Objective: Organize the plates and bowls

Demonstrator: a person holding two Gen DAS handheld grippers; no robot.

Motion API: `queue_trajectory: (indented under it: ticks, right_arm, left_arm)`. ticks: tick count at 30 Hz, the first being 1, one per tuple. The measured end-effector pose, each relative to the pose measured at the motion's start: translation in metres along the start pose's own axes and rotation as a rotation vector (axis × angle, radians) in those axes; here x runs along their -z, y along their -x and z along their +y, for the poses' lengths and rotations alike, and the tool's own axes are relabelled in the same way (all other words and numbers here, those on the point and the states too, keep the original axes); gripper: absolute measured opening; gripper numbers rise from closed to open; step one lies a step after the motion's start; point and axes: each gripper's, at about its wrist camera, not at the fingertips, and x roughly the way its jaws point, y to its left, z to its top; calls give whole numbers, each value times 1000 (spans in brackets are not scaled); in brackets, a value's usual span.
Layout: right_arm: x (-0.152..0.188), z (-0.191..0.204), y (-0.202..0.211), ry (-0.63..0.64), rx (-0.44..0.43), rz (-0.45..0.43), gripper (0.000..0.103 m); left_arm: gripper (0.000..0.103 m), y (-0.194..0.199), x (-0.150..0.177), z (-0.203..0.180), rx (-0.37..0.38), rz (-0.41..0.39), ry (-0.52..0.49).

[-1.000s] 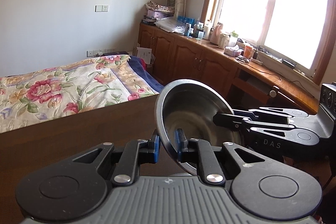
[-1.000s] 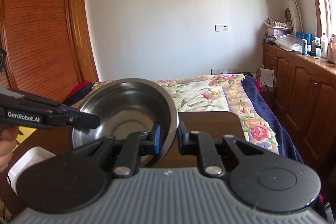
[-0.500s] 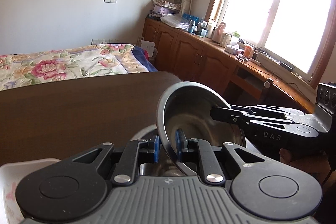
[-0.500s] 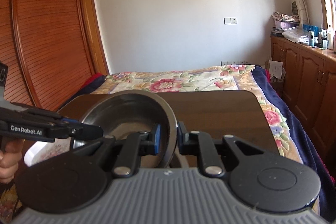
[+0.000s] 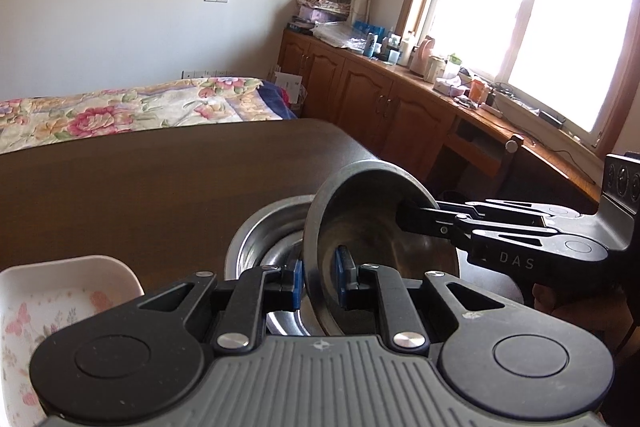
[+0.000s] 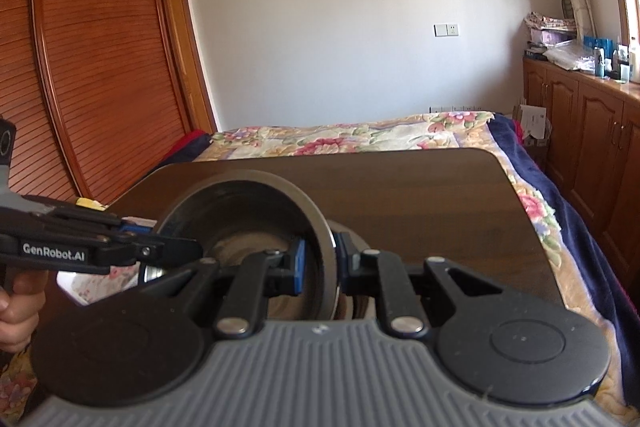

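Steel is what we carry: the bowl (image 5: 372,227), pinched at opposite rims by our left hand-held gripper (image 5: 318,285) and right hand-held gripper (image 6: 320,265), has dropped from mid-air to just above a second steel bowl (image 5: 260,231) on the tabletop (image 5: 160,179), so nesting looks close. The gripper bodies read "DAS" and "GenRobot.AI".

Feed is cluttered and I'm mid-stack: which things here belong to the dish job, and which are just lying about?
Job:
- held steel bowl, gripped by left gripper and right gripper
- second steel bowl beneath it
- floral white dish
- table

Lying about:
- bed
- bottles on the cabinet top
- wardrobe
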Motion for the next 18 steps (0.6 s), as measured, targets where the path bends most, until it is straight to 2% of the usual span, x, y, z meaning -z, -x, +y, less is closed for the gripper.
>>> queue_trajectory:
  ticks: [6, 18]
  right_arm:
    - [12, -1, -4, -38, -8, -17, 19]
    - [21, 2, -14, -17, 22, -27, 19]
  left_arm:
    - [16, -9, 6, 3, -32, 19, 6]
    - [16, -24, 12, 9, -86, 49, 22]
